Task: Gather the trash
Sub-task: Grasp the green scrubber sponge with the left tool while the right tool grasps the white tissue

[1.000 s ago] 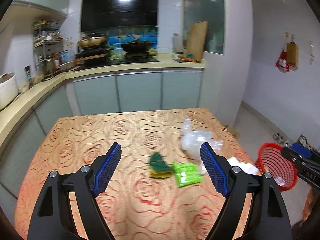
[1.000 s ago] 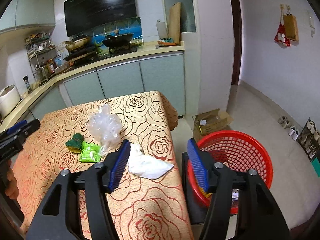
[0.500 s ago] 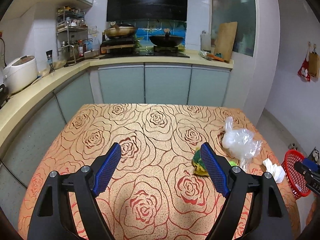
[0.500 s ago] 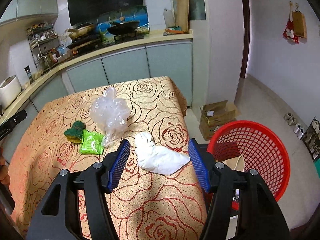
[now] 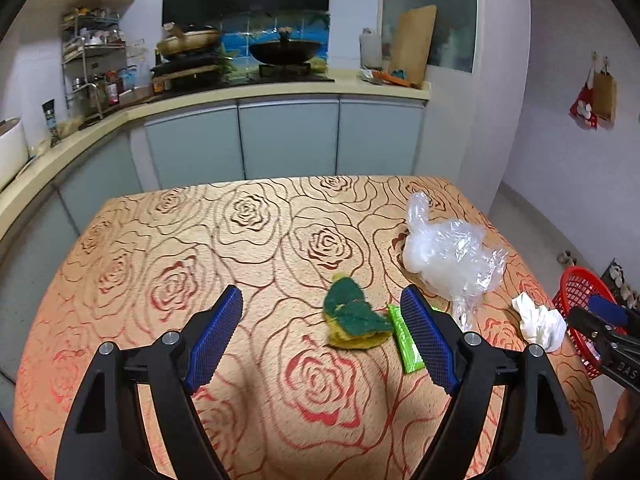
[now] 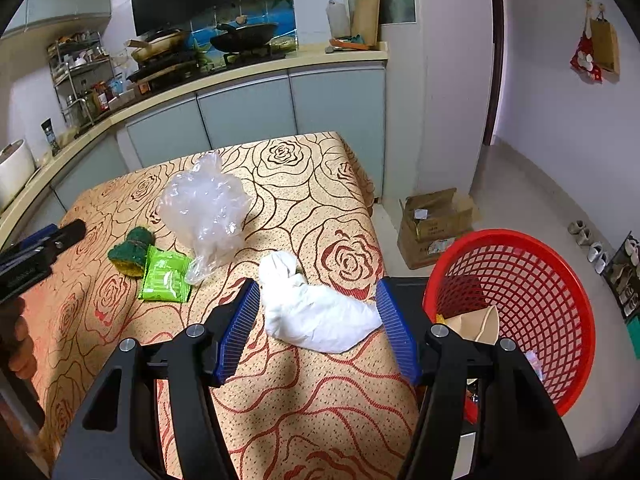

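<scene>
On the rose-patterned table (image 5: 200, 240) lie a green-and-yellow sponge (image 5: 352, 318), a green packet (image 5: 404, 340), a clear plastic bag (image 5: 448, 256) and a crumpled white tissue (image 5: 538, 322). My left gripper (image 5: 321, 296) hangs open just short of the sponge, nothing between its blue pads. In the right wrist view, the white tissue (image 6: 320, 316) lies between the fingers of my right gripper (image 6: 318, 286), which is open above it; the tissue is not squeezed. The red basket (image 6: 520, 280) stands off the table's right edge with paper scraps inside.
A cardboard box (image 6: 436, 220) sits on the floor beyond the basket, shoes by the right wall. Kitchen counters with cookware run behind and left of the table. The left gripper (image 6: 40, 248) and a hand (image 6: 16, 336) show at the right view's left edge.
The left gripper swung over the table, then came down closer to the sponge. The right gripper sank and moved left from the basket, so the white tissue now sits between its fingers.
</scene>
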Motion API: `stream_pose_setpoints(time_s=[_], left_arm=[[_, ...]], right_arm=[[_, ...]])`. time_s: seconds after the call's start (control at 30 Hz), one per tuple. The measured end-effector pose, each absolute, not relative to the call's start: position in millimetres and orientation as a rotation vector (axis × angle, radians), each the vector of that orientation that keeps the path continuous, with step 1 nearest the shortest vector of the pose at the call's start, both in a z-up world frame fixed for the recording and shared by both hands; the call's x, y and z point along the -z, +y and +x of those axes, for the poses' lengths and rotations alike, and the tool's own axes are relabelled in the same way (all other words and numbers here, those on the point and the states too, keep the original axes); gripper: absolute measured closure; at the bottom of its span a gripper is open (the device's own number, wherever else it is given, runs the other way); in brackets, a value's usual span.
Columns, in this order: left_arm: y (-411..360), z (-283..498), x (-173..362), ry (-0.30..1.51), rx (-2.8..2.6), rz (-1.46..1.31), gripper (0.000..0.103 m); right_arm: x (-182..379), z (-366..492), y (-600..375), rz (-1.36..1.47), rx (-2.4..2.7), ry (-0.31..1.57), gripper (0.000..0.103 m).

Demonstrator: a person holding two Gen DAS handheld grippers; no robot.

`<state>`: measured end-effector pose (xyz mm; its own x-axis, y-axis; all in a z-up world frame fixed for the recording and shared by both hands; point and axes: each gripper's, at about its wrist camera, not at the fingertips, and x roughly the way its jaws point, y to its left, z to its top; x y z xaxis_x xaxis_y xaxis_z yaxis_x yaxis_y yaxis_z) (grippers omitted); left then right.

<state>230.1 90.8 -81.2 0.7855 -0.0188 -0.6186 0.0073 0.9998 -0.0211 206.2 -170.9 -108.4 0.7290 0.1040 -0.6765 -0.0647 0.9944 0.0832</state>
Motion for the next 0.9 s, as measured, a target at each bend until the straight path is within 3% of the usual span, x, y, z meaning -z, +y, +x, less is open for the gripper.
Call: stream_pose_setpoints(time_s=[0.4, 0.8, 0.9], left_arm=[[78, 261, 109, 0.744, 0.031, -0.011, 0.027], [83, 272, 128, 0.821, 0.035, -0.001, 0.074], [81, 271, 127, 0.812, 0.038, 0.013, 0.082]], right_arm=[[123, 223, -165, 0.032, -0.104, 0.792, 0.044], [143, 238, -150, -0.004, -0.129, 0.866, 0.045], [146, 240, -149, 0.005, -0.143, 0.88, 0.056]])
